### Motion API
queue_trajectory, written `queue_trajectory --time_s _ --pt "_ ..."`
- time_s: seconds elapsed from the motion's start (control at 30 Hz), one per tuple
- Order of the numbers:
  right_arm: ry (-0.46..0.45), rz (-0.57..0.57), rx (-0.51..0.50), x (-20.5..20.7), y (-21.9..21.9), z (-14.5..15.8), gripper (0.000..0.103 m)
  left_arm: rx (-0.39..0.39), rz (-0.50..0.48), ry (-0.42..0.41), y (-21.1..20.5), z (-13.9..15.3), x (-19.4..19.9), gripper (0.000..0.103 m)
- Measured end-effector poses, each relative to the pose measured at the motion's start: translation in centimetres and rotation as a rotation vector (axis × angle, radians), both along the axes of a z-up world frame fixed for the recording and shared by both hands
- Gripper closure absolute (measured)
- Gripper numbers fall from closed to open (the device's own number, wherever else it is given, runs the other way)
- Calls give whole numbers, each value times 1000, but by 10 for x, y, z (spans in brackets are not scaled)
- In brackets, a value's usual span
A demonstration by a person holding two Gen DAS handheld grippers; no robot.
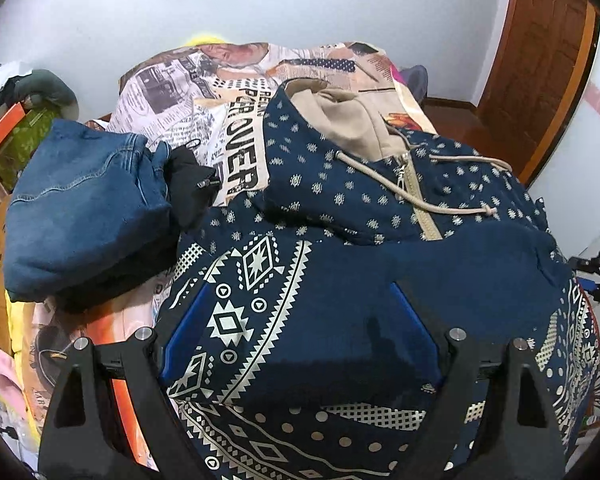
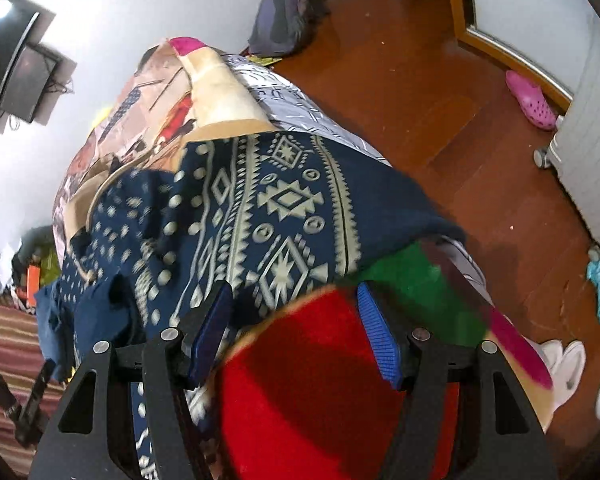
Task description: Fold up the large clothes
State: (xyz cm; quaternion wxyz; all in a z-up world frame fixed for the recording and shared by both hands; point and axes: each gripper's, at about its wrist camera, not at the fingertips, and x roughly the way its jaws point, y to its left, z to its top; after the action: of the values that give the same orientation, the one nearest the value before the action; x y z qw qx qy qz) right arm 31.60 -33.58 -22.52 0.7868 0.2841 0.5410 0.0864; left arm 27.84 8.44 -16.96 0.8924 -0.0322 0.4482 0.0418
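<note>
A navy hoodie with cream tribal print, beige hood lining and drawstrings lies on the bed. My left gripper is open, its blue pads straddling a fold of the hoodie's body. The hoodie also shows in the right wrist view, draped to the bed's edge. My right gripper is open over the red and green bedcover, its left pad at the hoodie's hem, holding nothing.
Folded blue jeans on a black garment lie left of the hoodie. A newspaper-print cover spreads over the bed. Wooden floor with a pink clog, a dark bag and a door lie beyond.
</note>
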Motion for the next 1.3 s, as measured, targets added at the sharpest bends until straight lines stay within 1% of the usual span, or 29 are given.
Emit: queue_trajectory --time_s 0.1,0.2,0.27,0.3,0.37,0.4,0.43,0.47,0.53,0.67,0.7,0.77,0.83,0.87,0.9,0.93,0.97,1.03,1.13,1.2,1.3 --pt "6 -25 34 11 -5 -5 39 -2 12 9 4 -4 2 15" --pt "38 -65 73 25 -12 -15 40 -10 29 16 9 -8 3 15" --pt "58 -98 77 33 -16 -21 40 -17 43 19 13 -10 2 15" --pt "68 -120 72 36 -19 -24 43 -20 47 21 15 -11 2 15" --pt "73 -164 63 38 -22 -24 49 -24 56 25 18 -12 1 15" --pt "71 -176 51 41 -20 -23 58 -22 59 26 19 -13 1 15" --pt "62 -185 30 41 -19 -20 70 -18 61 26 20 -14 0 15" --pt "51 -189 8 41 -18 -17 76 -14 62 27 21 -14 -1 15" --pt "13 -192 -46 38 -15 -5 94 -5 62 25 21 -14 -3 15" --pt "-100 -173 -91 27 -11 28 95 23 52 12 21 -11 -9 15" --pt "-153 -159 -117 21 -7 47 95 30 48 9 21 -10 -10 15" --pt "-226 -134 -143 14 1 72 96 46 37 -2 18 -7 -13 15" --pt "-339 -78 -162 4 16 109 96 55 26 -11 16 -5 -16 15" --pt "-369 -62 -170 3 22 119 96 55 19 -16 15 -4 -18 15" --pt "-432 -25 -180 -6 34 141 96 54 13 -19 14 -3 -19 15" --pt "-473 5 -182 -12 43 155 96 52 7 -23 13 -1 -20 15" --pt "-504 38 -180 -18 52 166 96 51 3 -27 12 0 -22 15" --pt "-540 100 -167 -25 72 179 96 52 -2 -33 11 2 -24 15" --pt "-548 202 -124 -32 102 182 96 61 -8 -43 10 5 -29 15" --pt "-537 252 -120 -36 119 175 96 66 -13 -50 11 7 -32 15" --pt "-495 326 -117 -36 145 156 96 74 -16 -56 13 9 -37 15"
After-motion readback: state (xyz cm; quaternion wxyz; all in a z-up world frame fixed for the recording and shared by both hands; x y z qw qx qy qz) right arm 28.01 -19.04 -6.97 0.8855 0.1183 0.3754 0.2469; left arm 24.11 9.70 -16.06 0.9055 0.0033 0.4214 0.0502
